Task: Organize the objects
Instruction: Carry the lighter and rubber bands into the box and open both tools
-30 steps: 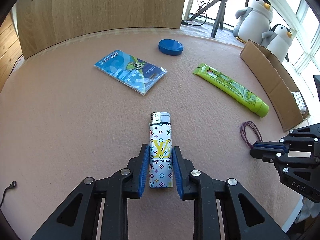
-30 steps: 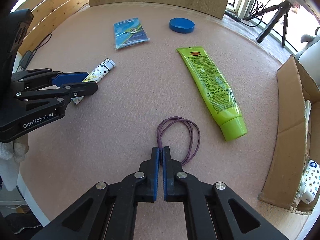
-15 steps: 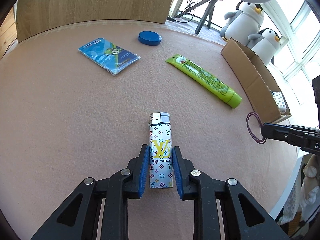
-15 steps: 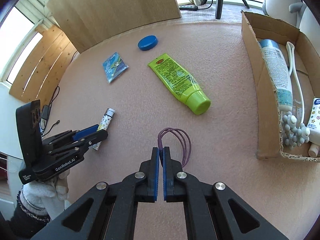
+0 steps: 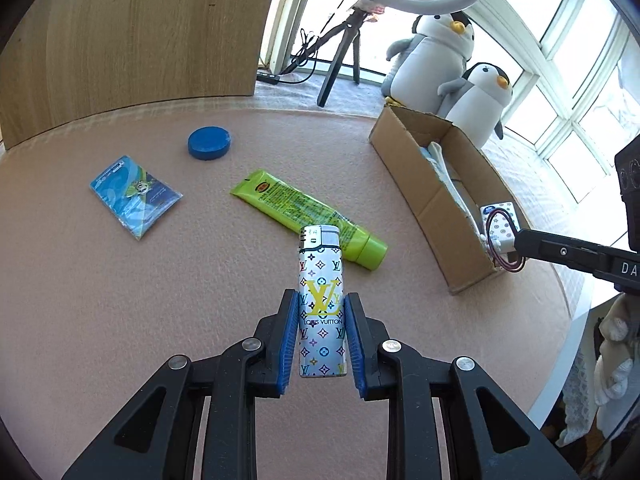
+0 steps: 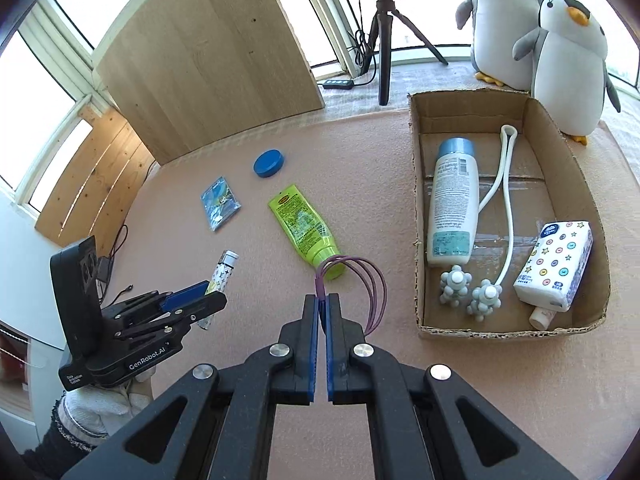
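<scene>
My left gripper (image 5: pixel 321 300) is shut on a white patterned lighter (image 5: pixel 321 300) and holds it above the pink table; it also shows in the right wrist view (image 6: pixel 202 296) with the lighter (image 6: pixel 224 270). My right gripper (image 6: pixel 322 300) is shut on a purple hair tie (image 6: pixel 370 288), lifted above the table left of the cardboard box (image 6: pixel 416 184). In the left wrist view the hair tie (image 5: pixel 505 242) hangs from the right gripper (image 5: pixel 520 246) at the box's (image 5: pixel 424 196) near corner.
On the table lie a green tube (image 5: pixel 304 216), a blue round lid (image 5: pixel 209 143) and a blue packet (image 5: pixel 135 196). The box holds a lotion bottle (image 6: pixel 452 208), a white massager (image 6: pixel 500 200) and a tissue pack (image 6: pixel 556 264). Two plush penguins (image 6: pixel 560 52) stand behind it.
Both grippers have risen and moved toward the box with their objects. The hair tie and the lighter have left the table surface.
</scene>
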A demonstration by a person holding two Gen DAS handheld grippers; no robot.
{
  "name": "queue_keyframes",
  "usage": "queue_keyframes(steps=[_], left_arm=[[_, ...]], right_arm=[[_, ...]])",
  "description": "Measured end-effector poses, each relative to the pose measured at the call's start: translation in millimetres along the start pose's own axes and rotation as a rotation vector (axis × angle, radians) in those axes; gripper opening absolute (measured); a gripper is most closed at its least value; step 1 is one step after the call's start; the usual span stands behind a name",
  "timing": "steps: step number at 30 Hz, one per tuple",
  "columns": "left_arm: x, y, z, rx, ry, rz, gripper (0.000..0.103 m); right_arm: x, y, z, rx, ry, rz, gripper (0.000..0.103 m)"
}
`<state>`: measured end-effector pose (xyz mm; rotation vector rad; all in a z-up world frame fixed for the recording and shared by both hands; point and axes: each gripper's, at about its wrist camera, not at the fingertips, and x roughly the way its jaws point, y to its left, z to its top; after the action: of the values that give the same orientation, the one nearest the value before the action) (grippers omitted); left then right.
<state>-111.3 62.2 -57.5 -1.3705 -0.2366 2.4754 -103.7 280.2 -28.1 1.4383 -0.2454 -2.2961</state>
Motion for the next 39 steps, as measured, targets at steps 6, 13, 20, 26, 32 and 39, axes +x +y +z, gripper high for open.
queue_keyframes(steps=[6, 13, 20, 26, 32, 39], left_arm=[[15, -46, 33, 0.068, -0.030, -0.023, 0.025], [41, -99, 70, 0.131, -0.044, -0.047, 0.025], [72, -139, 83, 0.169, -0.021, -0.061, 0.025], [88, -161, 88, 0.200, -0.010, -0.048, 0.025], [92, -172, 91, 0.226, -0.011, -0.039, 0.025], [92, -174, 91, 0.228, -0.007, -0.033, 0.038]], right_arm=[[-23, -38, 13, 0.023, -0.043, -0.051, 0.003], [-36, -82, 34, 0.041, -0.076, -0.100, 0.003], [-32, -108, 41, 0.045, -0.064, -0.117, 0.003], [-27, -124, 41, 0.049, -0.047, -0.121, 0.003], [-27, -133, 40, 0.052, -0.045, -0.127, 0.003], [-31, -136, 41, 0.054, -0.054, -0.136, 0.004]])
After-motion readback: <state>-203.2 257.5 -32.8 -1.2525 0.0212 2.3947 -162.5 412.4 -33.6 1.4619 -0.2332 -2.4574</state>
